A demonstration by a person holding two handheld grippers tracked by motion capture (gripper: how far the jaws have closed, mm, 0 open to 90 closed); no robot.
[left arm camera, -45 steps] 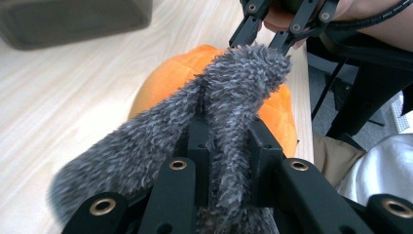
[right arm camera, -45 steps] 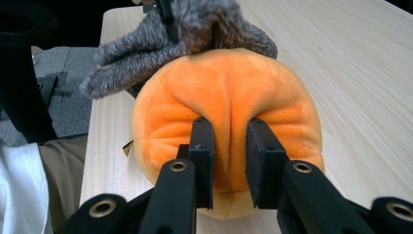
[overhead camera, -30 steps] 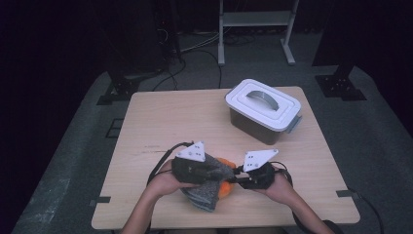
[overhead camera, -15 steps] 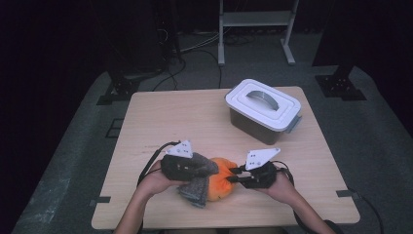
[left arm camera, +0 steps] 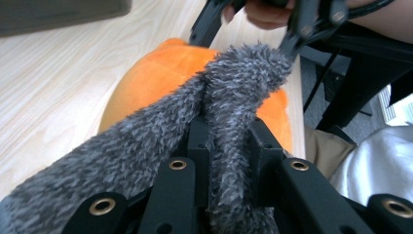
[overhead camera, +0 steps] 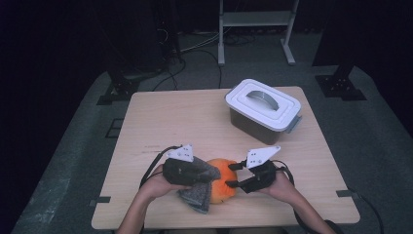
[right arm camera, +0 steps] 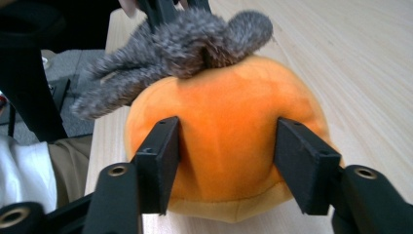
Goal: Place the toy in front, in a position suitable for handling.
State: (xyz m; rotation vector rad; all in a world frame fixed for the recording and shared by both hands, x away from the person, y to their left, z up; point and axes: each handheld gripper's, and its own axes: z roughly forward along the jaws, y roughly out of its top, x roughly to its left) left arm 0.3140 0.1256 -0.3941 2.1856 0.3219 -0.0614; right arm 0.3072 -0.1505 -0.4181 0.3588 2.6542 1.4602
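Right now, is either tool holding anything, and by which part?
The left tool pinches a fold of the grey fuzzy cloth. The right tool has just been opening; its jaws flank the orange plush ball.

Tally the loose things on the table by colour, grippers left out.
Orange: 1, the plush ball
Grey: 1, the fuzzy cloth
White-lidded: 1, the storage box
Total: 3
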